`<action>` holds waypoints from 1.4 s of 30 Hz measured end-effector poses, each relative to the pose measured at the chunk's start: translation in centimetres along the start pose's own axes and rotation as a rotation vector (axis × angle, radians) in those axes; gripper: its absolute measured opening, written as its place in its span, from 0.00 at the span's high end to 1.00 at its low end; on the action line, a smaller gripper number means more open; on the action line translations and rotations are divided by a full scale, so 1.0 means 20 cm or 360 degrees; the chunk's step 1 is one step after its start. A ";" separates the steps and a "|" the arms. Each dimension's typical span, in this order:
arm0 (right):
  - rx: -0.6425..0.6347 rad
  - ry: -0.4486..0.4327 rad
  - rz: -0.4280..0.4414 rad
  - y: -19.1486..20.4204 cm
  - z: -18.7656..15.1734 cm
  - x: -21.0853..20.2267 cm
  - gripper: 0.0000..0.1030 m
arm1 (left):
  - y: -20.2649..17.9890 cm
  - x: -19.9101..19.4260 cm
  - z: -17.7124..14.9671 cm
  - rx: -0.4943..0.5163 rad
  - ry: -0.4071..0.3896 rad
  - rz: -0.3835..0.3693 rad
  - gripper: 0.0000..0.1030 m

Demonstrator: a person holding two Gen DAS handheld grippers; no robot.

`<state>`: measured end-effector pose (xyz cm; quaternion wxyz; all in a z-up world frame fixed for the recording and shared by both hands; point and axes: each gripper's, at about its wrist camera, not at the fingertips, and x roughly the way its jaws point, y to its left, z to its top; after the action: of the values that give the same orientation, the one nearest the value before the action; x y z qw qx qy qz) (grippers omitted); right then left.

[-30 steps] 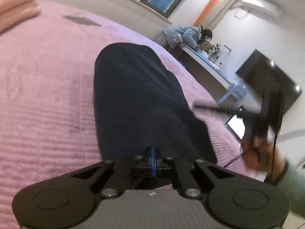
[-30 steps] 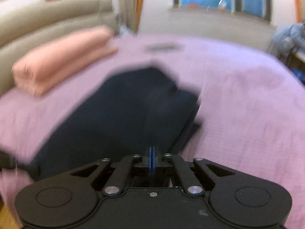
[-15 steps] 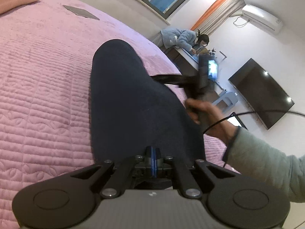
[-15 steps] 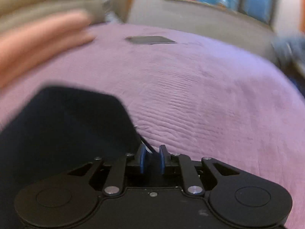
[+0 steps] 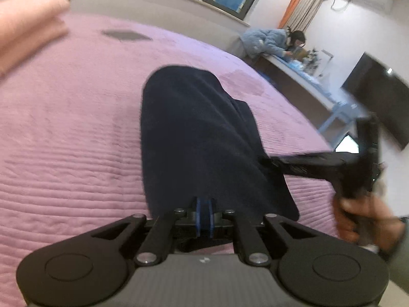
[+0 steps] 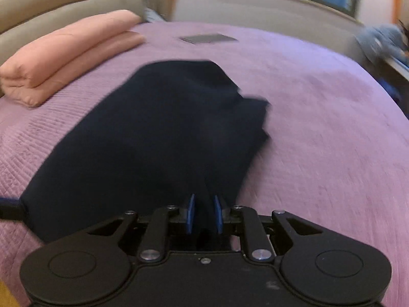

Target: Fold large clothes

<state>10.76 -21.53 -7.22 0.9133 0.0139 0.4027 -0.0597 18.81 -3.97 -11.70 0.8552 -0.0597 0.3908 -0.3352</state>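
**Both claws loosen on the dark garment**

We see the garment (image 5: pixel 199 138) lying long and folded on the purple bed (image 5: pixel 71 133), its far end rounded and pointing toward the window wall. In the left wrist view our left claw (image 5: pixel 204 216) sits at the garment's near edge. Its blue pads are almost together with only a sliver of gap, the jaws are opening, and we cannot tell whether cloth is still pinched between them. A second ago they were pressed fully shut.

In the right wrist view the right claw (image 6: pixel 204 213) stands over the garment's (image 6: pixel 153 133) near right corner. Its jaws are opening, with a clear gap between the pads and dark cloth showing in that gap, but the pads do not look to be pressing on it. A second ago they were shut; half a second ago this claw was out beyond the garment's right edge, over bare bed.

From the left view the right claw (image 5: pixel 265 160) reaches in from the right, its tip at the garment's right edge, with the hand (image 5: pixel 358 220) blurred behind it. Half a second ago it was higher, over the garment's middle.

The pink blanket (image 6: pixel 69 51) lies left of the garment, well apart from it.
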 end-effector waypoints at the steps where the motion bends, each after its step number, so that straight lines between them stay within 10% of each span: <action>1: 0.0016 0.0026 -0.0034 0.01 -0.01 -0.04 0.73 | -0.03 -0.03 0.00 0.0034 -0.0013 0.0053 0.91; 7: 0.0145 0.0109 -0.0064 0.03 -0.11 -0.35 0.71 | -0.18 -0.27 -0.02 0.0111 -0.0067 0.0205 0.85; 12: 0.0176 -0.0075 -0.0046 0.11 -0.06 -0.71 0.34 | -0.35 -0.54 0.01 0.0184 -0.0200 0.0333 0.64; 17: 0.0232 -0.0283 -0.0079 0.22 0.03 -1.05 0.20 | -0.56 -0.79 0.10 0.0260 -0.0309 0.0539 0.10; 42: 0.0286 -0.0035 -0.0071 0.30 -0.02 -1.11 0.20 | -0.68 -0.86 0.09 0.0094 -0.0134 0.0682 0.05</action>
<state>-3.58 -13.33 8.67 0.9112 0.0863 0.3859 -0.1160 4.88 -4.15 5.33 0.9238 0.0359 0.3485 -0.1542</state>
